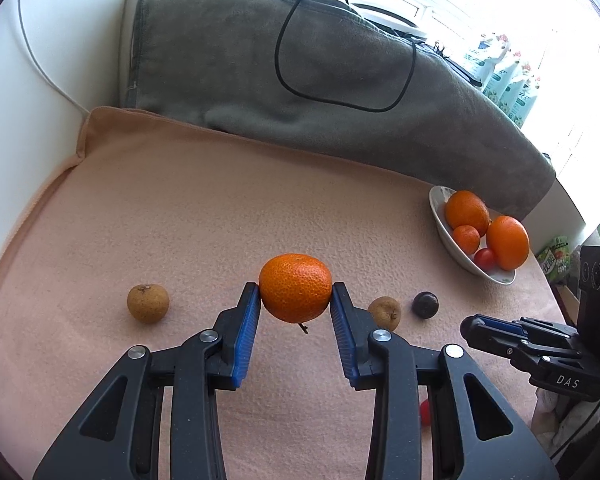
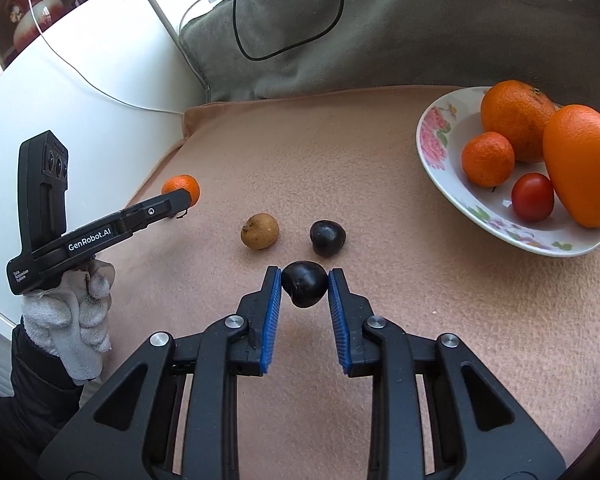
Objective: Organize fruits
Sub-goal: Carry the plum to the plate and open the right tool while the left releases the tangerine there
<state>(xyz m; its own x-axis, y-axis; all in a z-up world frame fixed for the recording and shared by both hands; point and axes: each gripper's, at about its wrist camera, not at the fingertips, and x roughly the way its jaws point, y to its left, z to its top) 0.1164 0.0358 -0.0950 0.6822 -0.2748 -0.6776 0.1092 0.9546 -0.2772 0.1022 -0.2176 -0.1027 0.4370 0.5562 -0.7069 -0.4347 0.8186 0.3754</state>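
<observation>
The left gripper (image 1: 295,296) has its jaws shut on a small orange (image 1: 295,287), round and a bit squashy, held by its sides. The right gripper (image 2: 304,285) pinches a dark fruit (image 2: 304,283), small, smooth, maybe slippery. The bowl (image 2: 440,148) waits at two o'clock.

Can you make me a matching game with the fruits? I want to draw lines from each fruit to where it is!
Fruits:
1. small tangerine
2. dark plum
3. red tomato
4. brown longan

Places:
A. lying loose on the pink blanket
B. in the flowered bowl
C. squeezed in the left gripper
D. squeezed in the right gripper

Pairs: 1-C, 2-D, 3-B, 4-A
</observation>
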